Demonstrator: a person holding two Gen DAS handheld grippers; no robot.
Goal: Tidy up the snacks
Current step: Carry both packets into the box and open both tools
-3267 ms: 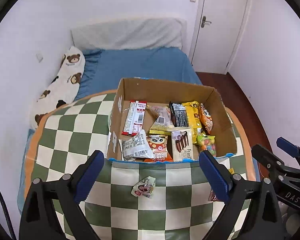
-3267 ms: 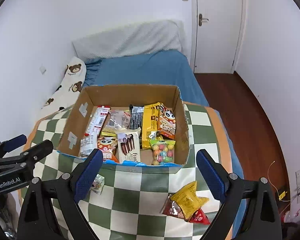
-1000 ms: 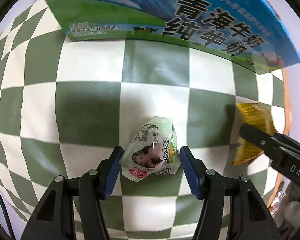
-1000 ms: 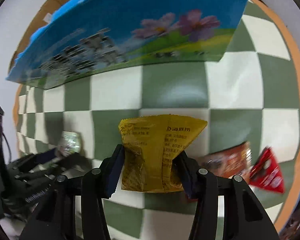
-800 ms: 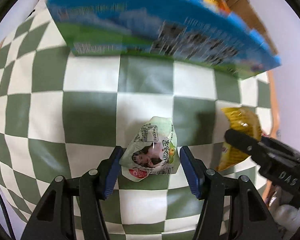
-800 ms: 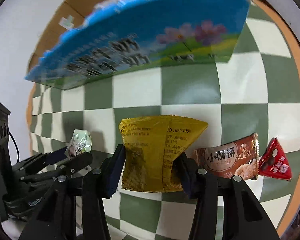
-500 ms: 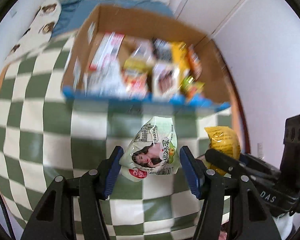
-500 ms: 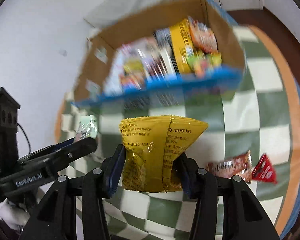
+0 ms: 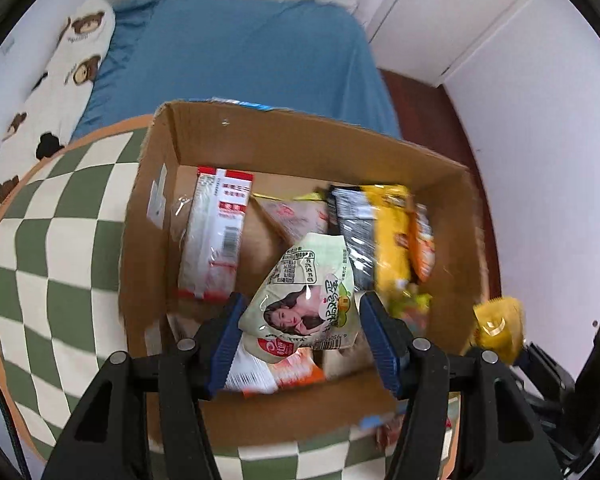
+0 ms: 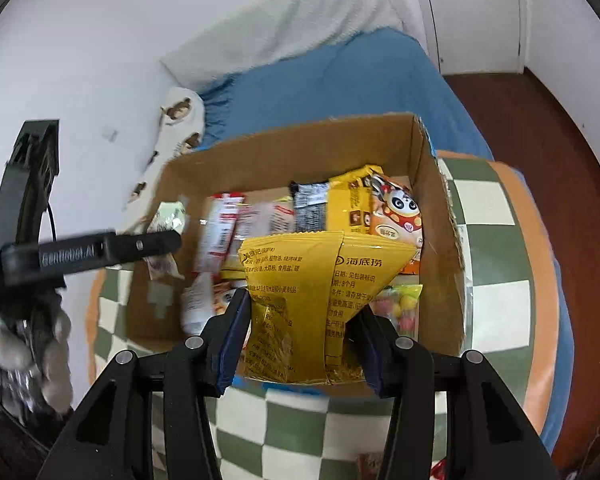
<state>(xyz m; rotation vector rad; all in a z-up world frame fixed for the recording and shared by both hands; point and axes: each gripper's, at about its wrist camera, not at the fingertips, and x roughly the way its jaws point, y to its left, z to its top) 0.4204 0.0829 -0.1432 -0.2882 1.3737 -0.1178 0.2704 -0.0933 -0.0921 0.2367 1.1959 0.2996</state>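
- The left gripper (image 9: 300, 334) is held above the near part of the cardboard box (image 9: 300, 148), its blue-padded jaws clamped on a pale green snack packet (image 9: 306, 300) printed with a woman's face.
- The right gripper (image 10: 298, 338) hangs over the box's near wall, jaws pinched on a yellow snack bag (image 10: 312, 296), which stands upright and flares wide at the top.
- In the left wrist view the yellow bag shows just beyond the box's right wall.
- Both held packs are glossy, crinkled film; the box is plain brown corrugated card with an open top.
- Inside the box lie a long red-and-white wrapped pack (image 9: 216, 236) at the left, a black wrapper (image 9: 350, 220) and a yellow pack (image 9: 392, 232) farther right, and an orange panda bag (image 10: 396, 212) against the right wall; much of it is blurred.
- The box sits on a table covered by a green-and-cream checked cloth (image 9: 56, 240).
- Beyond the table is a bed with a blue sheet (image 9: 236, 64) and a bear-print pillow (image 9: 56, 84) at its left.
- The held packs hide the near part of the box's contents.
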